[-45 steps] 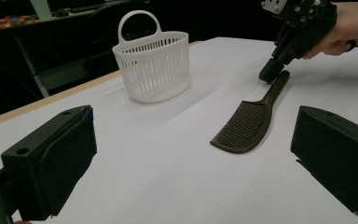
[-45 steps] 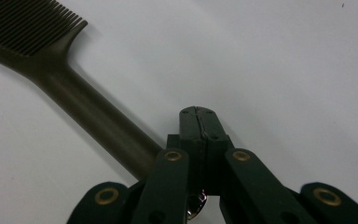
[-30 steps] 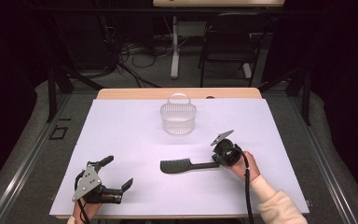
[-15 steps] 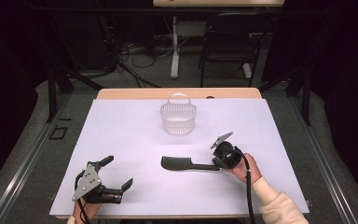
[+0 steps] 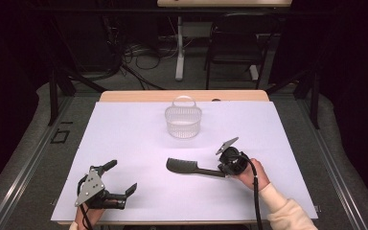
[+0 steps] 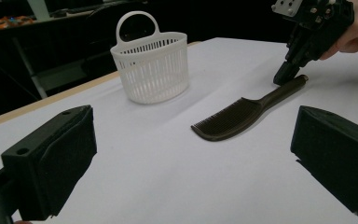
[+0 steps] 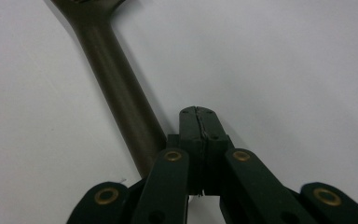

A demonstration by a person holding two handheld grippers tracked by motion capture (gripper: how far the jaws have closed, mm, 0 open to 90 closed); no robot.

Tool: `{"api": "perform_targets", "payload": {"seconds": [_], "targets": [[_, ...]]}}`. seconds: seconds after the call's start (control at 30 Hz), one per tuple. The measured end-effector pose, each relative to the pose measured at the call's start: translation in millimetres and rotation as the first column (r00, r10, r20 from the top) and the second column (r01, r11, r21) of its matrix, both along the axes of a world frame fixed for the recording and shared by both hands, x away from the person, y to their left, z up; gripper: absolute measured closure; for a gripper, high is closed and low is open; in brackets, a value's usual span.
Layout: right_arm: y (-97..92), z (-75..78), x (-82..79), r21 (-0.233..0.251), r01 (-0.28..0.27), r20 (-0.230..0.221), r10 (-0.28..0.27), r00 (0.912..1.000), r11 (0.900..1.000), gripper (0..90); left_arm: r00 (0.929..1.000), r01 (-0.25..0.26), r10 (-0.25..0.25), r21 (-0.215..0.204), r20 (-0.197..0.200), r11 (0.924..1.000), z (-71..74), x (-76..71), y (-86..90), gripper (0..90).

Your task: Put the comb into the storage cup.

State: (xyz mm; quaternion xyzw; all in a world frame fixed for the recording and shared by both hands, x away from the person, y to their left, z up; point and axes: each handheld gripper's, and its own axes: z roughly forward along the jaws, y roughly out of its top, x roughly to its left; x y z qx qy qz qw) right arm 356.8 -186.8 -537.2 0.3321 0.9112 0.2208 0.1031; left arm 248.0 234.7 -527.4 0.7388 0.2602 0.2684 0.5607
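Note:
A dark comb (image 5: 187,166) lies flat on the white sheet, teeth end to the left, handle to the right. My right gripper (image 5: 222,171) stands tip-down at the handle's end, its jaws shut together with nothing between them. In the right gripper view the closed tips (image 7: 198,114) rest on the sheet just beside the comb handle (image 7: 116,79). My left gripper (image 5: 120,177) lies at the front left with its jaws wide open and empty. From the left gripper view the comb (image 6: 242,114) lies ahead, and the right gripper (image 6: 284,74) meets its handle end.
A white slatted basket (image 5: 183,122) with a loop handle stands upright behind the comb, near the table's far edge; it looks empty in the left gripper view (image 6: 151,65). The white sheet (image 5: 124,134) covers the table top. A chair and cables sit on the floor beyond.
My right gripper has shifted slightly toward me, down to the comb's handle end. The comb, the basket and my left gripper have stayed where they were.

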Motion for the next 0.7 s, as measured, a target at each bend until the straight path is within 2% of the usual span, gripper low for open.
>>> {"api": "perform_targets", "payload": {"seconds": [0.13,0.2,0.33,0.4,0.47,0.5,0.7], "targets": [[0.0,0.3,0.4,-0.001,0.005,-0.003,-0.005,1.0,1.0,90.0,1.0,-0.001,0.001,-0.005,-0.006,1.0,-0.7,1.0,0.4,0.1],[-1.3,1.3,0.9,-0.001,0.005,0.014,-0.005,0.9999,1.0,89.1,1.0,0.0,0.0,-0.002,-0.008,1.0,-0.7,1.3,-0.6,0.1],[-3.8,5.3,1.3,0.001,0.01,0.039,-0.01,0.9992,0.9999,80.2,1.0,-0.002,0.002,-0.007,0.004,1.0,0.3,-0.7,0.2,0.1],[-4.9,8.3,1.4,0.005,0.014,0.07,-0.014,0.9974,0.9999,77.0,1.0,0.0,0.0,-0.007,0.003,1.0,-0.1,0.1,0.7,0.1],[-5.5,11.9,0.5,0.0,0.011,0.072,-0.011,0.9973,0.9999,70.0,1.0,0.005,-0.005,-0.005,-0.001,1.0,-0.3,0.7,0.5,0.1],[-6.0,12.0,0.9,0.006,0.006,0.091,-0.007,0.9958,1.0,67.4,1.0,0.005,-0.005,-0.005,0.002,1.0,-0.1,0.7,0.4,0.1],[-8.1,19.4,-0.6,0.017,-0.014,0.096,0.012,0.9953,0.9998,45.1,1.0,0.008,-0.008,-0.003,0.002,1.0,-0.3,1.3,-0.3,0.1]]}}
